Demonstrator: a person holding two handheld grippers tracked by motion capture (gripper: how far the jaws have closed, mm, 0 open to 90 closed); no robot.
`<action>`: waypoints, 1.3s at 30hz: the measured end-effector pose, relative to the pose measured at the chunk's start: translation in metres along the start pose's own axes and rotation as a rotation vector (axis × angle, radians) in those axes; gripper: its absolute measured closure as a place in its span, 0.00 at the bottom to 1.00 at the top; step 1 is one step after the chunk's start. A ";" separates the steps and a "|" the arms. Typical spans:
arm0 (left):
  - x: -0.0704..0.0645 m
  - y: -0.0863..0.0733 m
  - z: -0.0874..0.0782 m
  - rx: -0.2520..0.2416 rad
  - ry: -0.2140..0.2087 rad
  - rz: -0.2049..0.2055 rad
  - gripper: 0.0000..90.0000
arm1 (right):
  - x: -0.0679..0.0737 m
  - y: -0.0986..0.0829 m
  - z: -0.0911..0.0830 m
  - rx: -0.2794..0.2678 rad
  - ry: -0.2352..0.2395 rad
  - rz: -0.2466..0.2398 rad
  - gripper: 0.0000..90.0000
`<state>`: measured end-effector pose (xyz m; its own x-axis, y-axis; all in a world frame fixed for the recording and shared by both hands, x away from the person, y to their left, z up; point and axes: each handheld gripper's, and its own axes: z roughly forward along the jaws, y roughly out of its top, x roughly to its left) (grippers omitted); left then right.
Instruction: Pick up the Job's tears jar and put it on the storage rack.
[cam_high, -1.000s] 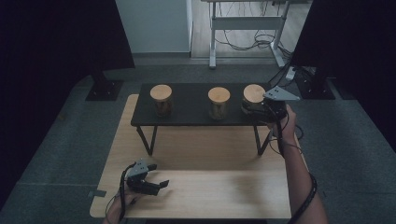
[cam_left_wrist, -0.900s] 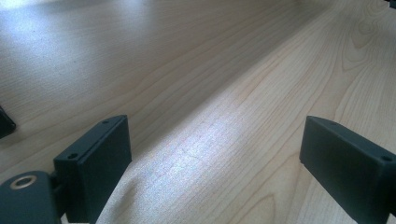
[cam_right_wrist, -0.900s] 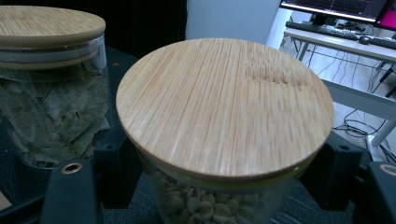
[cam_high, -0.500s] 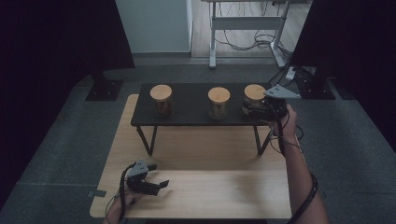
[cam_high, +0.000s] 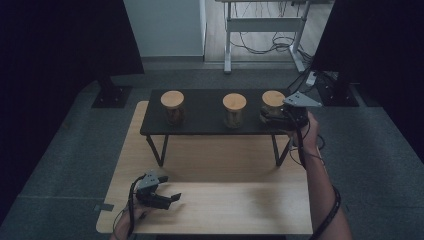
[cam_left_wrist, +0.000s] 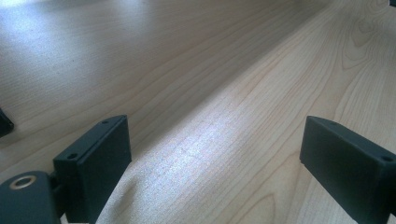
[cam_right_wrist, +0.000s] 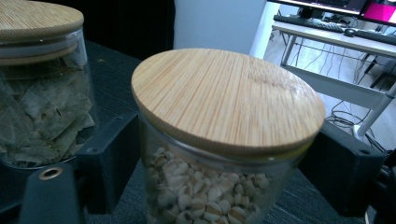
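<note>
Three glass jars with bamboo lids stand in a row on a low black shelf (cam_high: 204, 119). My right gripper (cam_high: 269, 114) is at the right-hand jar (cam_high: 273, 100), its jaws pressed against both sides of the glass just under the lid. Up close, this jar (cam_right_wrist: 224, 102) holds pale grains and sits between the jaws of the right gripper (cam_right_wrist: 219, 172). Beside it is the middle jar (cam_high: 234, 107), which shows dried leaves (cam_right_wrist: 42, 98) inside. The left jar (cam_high: 172, 106) stands apart. My left gripper (cam_high: 171, 198) rests open on the wooden table, with only bare wood between the jaws of this gripper (cam_left_wrist: 215, 158).
The shelf stands on thin black legs at the far half of the light wooden table (cam_high: 235, 200). Dark curtains and grey carpet surround the table. A white desk frame with cables (cam_high: 260, 30) is behind the shelf.
</note>
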<state>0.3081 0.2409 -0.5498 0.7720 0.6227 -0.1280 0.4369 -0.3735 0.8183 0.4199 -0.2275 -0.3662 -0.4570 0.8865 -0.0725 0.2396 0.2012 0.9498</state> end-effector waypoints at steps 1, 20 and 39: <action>0.000 0.000 0.000 0.000 0.000 0.000 0.09 | 0.000 0.000 0.000 -0.003 -0.002 0.001 0.17; 0.000 0.000 0.000 -0.001 0.004 0.002 0.09 | -0.001 -0.007 -0.018 -0.039 0.022 0.028 0.12; -0.001 0.000 0.000 -0.003 0.003 0.005 0.09 | 0.009 -0.018 -0.037 -0.080 0.055 0.035 0.12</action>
<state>0.3066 0.2404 -0.5496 0.7728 0.6227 -0.1224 0.4317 -0.3744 0.8207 0.3796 -0.2382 -0.3732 -0.4962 0.8679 -0.0239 0.1885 0.1345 0.9728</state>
